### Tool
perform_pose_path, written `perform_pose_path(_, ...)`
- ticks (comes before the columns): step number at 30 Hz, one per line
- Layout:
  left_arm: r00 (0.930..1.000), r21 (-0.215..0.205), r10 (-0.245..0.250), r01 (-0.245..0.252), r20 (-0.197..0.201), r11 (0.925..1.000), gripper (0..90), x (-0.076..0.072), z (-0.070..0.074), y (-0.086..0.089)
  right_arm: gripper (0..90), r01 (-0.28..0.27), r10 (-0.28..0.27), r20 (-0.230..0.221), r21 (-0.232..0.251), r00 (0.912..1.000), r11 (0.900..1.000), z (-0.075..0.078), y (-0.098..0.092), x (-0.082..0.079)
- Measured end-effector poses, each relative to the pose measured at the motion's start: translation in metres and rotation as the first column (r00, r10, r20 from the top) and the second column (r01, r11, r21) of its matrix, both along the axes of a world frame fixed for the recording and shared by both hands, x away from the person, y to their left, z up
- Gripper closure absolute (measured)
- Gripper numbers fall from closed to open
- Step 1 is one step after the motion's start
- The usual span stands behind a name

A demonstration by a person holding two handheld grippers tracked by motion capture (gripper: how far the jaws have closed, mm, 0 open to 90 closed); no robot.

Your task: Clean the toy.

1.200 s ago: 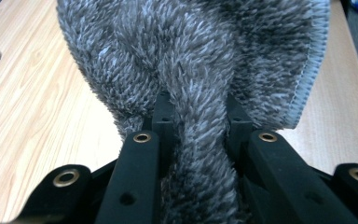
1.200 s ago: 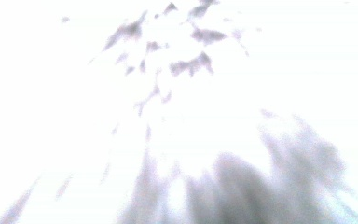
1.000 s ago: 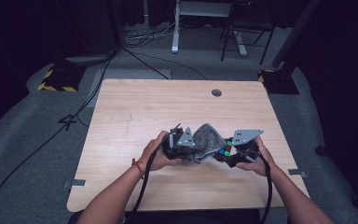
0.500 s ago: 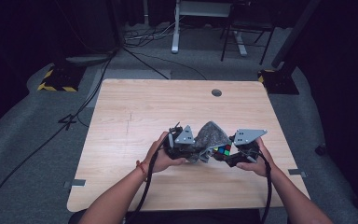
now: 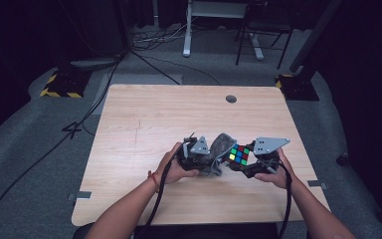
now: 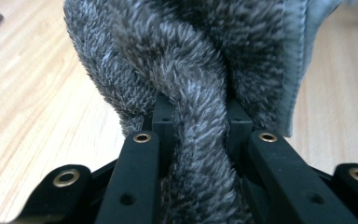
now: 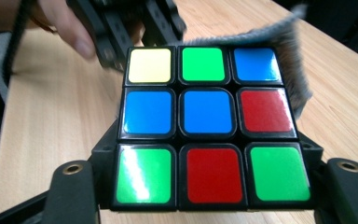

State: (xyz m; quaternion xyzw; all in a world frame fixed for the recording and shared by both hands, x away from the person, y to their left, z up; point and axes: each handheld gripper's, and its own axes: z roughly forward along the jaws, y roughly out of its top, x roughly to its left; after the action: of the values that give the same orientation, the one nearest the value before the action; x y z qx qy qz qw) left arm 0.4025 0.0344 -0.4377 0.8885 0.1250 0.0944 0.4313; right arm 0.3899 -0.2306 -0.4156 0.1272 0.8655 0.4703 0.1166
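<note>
Two hand-held grippers work close together near the table's (image 5: 144, 124) front edge. The left hand-held gripper (image 5: 205, 158) pinches a twisted fold of the grey fuzzy cloth (image 6: 186, 88) tight between its jaws. The right hand-held gripper (image 5: 246, 163) clamps the puzzle cube (image 7: 207, 123) by its sides, one coloured face toward its camera. The cloth lies just beside the cube, between both grippers.
</note>
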Motion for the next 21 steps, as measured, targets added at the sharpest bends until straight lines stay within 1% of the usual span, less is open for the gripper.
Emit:
perform_pose_path(1, 1.0, 0.0, 0.0, 0.0, 0.0, 1.0, 73.5, 0.0, 0.0, 0.0, 33.9, 0.002, -0.002, -0.004, -0.013, 1.0, 1.0, -0.001, 0.001, 0.001)
perform_pose_path(2, 0.9999, -0.076, -0.013, 0.013, 0.001, 0.997, 73.4, -0.003, 0.009, 0.005, 33.9, 0.007, -0.007, -0.003, -0.024, 1.0, 1.0, -0.003, 0.001, 0.001)
perform_pose_path(3, 0.9996, -0.112, -0.028, 0.029, 0.011, 0.9933, 73.4, -0.005, 0.014, 0.007, 33.9, 0.01, -0.011, -0.007, -0.032, 0.9999, 0.999, -0.005, 0.002, 0.002)
perform_pose_path(4, 0.9992, -0.133, -0.03, 0.033, 0.026, 0.9906, 73.4, -0.008, 0.018, 0.008, 33.9, 0.01, -0.01, -0.008, -0.038, 0.9999, 0.999, -0.007, 0.003, 0.002)
perform_pose_path(5, 0.9987, -0.142, -0.033, 0.039, 0.039, 0.9891, 73.4, -0.011, 0.022, 0.007, 33.9, 0.006, -0.006, -0.009, -0.043, 0.9999, 0.999, -0.007, 0.005, 0.002)
perform_pose_path(6, 0.998, -0.132, -0.03, 0.037, 0.055, 0.9906, 73.4, -0.014, 0.023, 0.006, 33.9, 0.004, -0.004, -0.008, -0.043, 1.0, 0.999, -0.008, 0.006, 0.002)
perform_pose_path(7, 0.998, -0.132, -0.03, 0.037, 0.055, 0.9906, 73.4, -0.014, 0.023, 0.006, 33.9, 0.004, -0.004, -0.008, -0.043, 1.0, 0.999, -0.008, 0.006, 0.002)
perform_pose_path(8, 0.9971, -0.111, -0.018, 0.026, 0.074, 0.9934, 73.4, -0.015, 0.024, 0.005, 33.9, -0.002, 0.002, -0.007, -0.041, 1.0, 0.999, -0.007, 0.009, 0.001)
perform_pose_path(9, 0.9972, -0.101, -0.022, 0.029, 0.071, 0.9945, 73.4, -0.014, 0.023, 0.005, 33.9, -0.005, 0.004, -0.004, -0.047, 1.0, 0.999, -0.007, 0.009, 0.001)
perform_pose_path(10, 0.9976, -0.079, -0.018, 0.024, 0.067, 0.9966, 73.4, -0.013, 0.021, 0.005, 33.9, -0.005, 0.005, -0.004, -0.053, 1.0, 0.999, -0.007, 0.01, 0.001)
perform_pose_path(11, 0.9976, -0.079, -0.018, 0.024, 0.067, 0.9966, 73.4, -0.013, 0.021, 0.005, 33.9, -0.008, 0.007, -0.005, -0.054, 1.0, 0.998, -0.008, 0.01, 0.001)
perform_pose_path(12, 0.9982, -0.046, -0.016, 0.019, 0.058, 0.9988, 73.4, -0.01, 0.016, 0.004, 33.9, -0.01, 0.009, -0.004, -0.055, 0.9999, 0.998, -0.008, 0.01, 0.001)
perform_pose_path(13, 0.9982, -0.046, -0.016, 0.019, 0.058, 0.9988, 73.4, -0.01, 0.016, 0.004, 33.9, -0.01, 0.009, -0.004, -0.055, 0.9999, 0.998, -0.008, 0.01, 0.001)
perform_pose_path(14, 0.9983, -0.023, -0.011, 0.013, 0.058, 0.9997, 73.4, -0.009, 0.012, 0.003, 33.9, -0.012, 0.011, -0.005, -0.055, 0.9999, 0.998, -0.008, 0.01, 0.001)
perform_pose_path(15, 0.9992, 0.0, -0.006, 0.006, 0.04, 1.0, 73.4, -0.006, 0.006, 0.001, 33.9, -0.013, 0.013, -0.001, -0.053, 0.9999, 0.999, -0.007, 0.01, 0.0)
perform_pose_path(17, 0.9998, 0.019, 0.001, -0.002, 0.021, 0.9998, 73.4, -0.002, -0.001, 0.0, 33.9, -0.015, 0.015, 0.001, -0.047, 0.9999, 0.999, -0.006, 0.009, 0.0)
perform_pose_path(18, 1.0, 0.022, 0.002, -0.002, 0.008, 0.9998, 73.4, -0.001, -0.005, -0.001, 33.9, -0.013, 0.013, -0.001, -0.039, 0.9999, 0.999, -0.005, 0.008, -0.001)
perform_pose_path(19, 1.0, 0.022, 0.002, -0.002, 0.008, 0.9998, 73.4, -0.001, -0.005, -0.001, 33.9, -0.013, 0.013, -0.001, -0.039, 0.9999, 0.999, -0.005, 0.008, -0.001)
perform_pose_path(20, 0.9998, 0.023, 0.003, -0.003, -0.02, 0.9997, 73.4, 0.002, -0.01, -0.003, 33.9, -0.013, 0.013, 0.0, -0.032, 0.9999, 0.999, -0.004, 0.006, -0.001)
perform_pose_path(21, 0.9999, 0.034, 0.001, -0.001, -0.016, 0.9994, 73.4, 0.002, -0.012, -0.005, 33.9, -0.013, 0.013, 0.001, -0.03, 0.9999, 0.999, -0.004, 0.006, -0.001)
